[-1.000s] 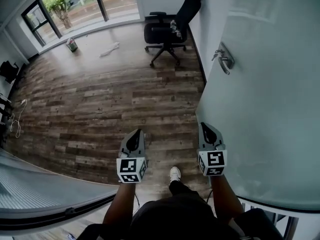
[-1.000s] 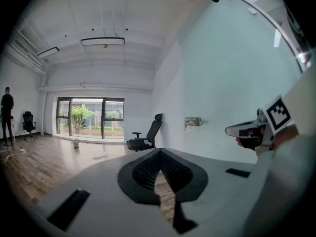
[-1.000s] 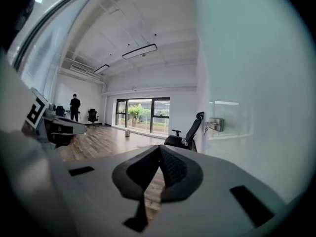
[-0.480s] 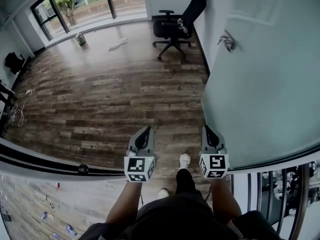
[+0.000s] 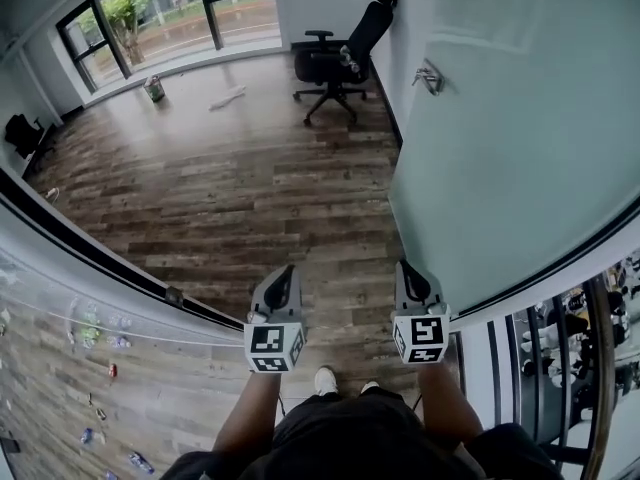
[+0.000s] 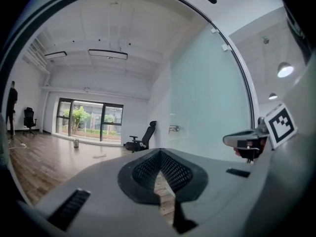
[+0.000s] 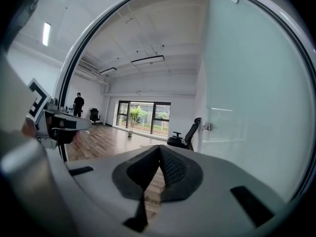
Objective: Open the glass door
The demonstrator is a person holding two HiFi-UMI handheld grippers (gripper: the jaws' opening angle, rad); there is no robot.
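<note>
The frosted glass door [image 5: 500,138] stands swung open on my right, and its metal handle [image 5: 428,76] is far ahead of both grippers. My left gripper [image 5: 283,278] and right gripper [image 5: 407,273] are held side by side over the wooden floor, pointing into the room. Both are shut and empty. In the left gripper view the jaws [image 6: 159,154] meet at the tips, with the door handle [image 6: 173,128] small in the distance. The right gripper view shows its jaws [image 7: 159,149] shut too, with the door handle [image 7: 206,127] far off.
A glass wall with a black bottom frame [image 5: 90,243] runs across the lower left. A black office chair [image 5: 335,63] stands by the white wall beyond the door. Windows [image 5: 150,8] line the far side. A person [image 7: 78,104] stands far away at the left.
The black frame of the glass wall and the door's lower edge have slid up the picture, away from me. Both grippers stayed side by side and shut.
</note>
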